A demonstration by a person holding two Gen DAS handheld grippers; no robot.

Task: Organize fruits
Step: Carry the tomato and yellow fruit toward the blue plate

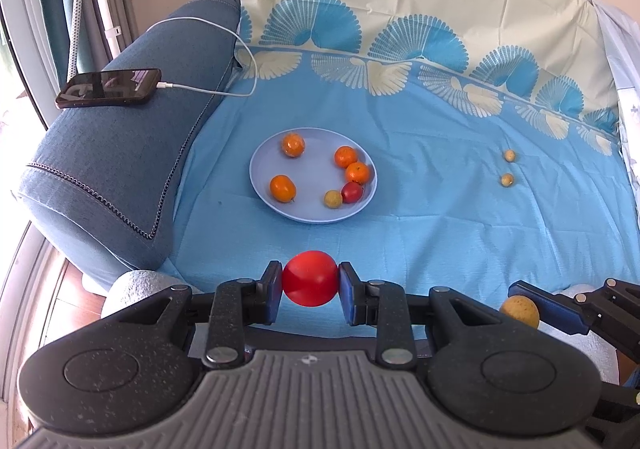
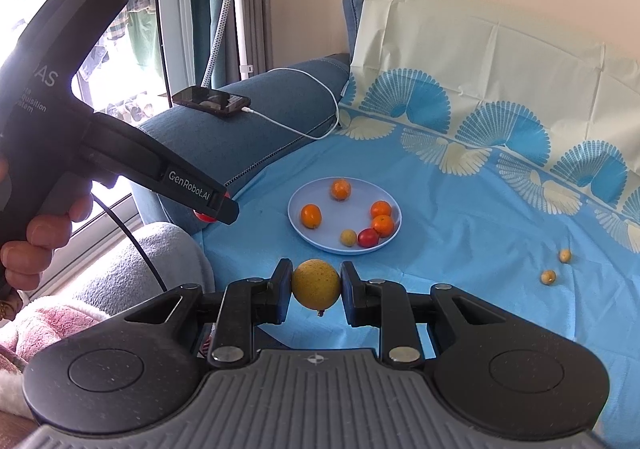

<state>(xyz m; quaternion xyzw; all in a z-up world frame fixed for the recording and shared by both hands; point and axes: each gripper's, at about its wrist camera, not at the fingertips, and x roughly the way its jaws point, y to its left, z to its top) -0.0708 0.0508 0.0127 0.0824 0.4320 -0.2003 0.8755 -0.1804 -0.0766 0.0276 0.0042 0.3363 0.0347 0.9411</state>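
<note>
"GenRobot.AI" printed on left gripper [image 2: 224, 209], clamped on red fruit [image 1: 310, 278]. Right gripper [image 2: 316, 285] clamped on yellow fruit [image 2: 316, 284]. Blue patterned cloth [image 1: 440, 217] over sofa; plate [image 1: 260, 173] on cloth; phone [image 1: 108, 88] charging on armrest.

So we've got a plate [image 1: 260, 169] sitting on the cloth [image 1: 440, 217] that covers the sofa seat, with six fruits in it: one at the back [image 1: 293, 144], one at the left [image 1: 283, 188], and four bunched along the right rim. Well off to the plate's right, two small fruits [image 1: 508, 168] lie on the cloth, one just behind the other. Left of the plate, a phone [image 1: 109, 87] rests on the armrest [image 1: 120, 169], its cable [image 1: 240, 45] trailing toward the backrest.
</note>
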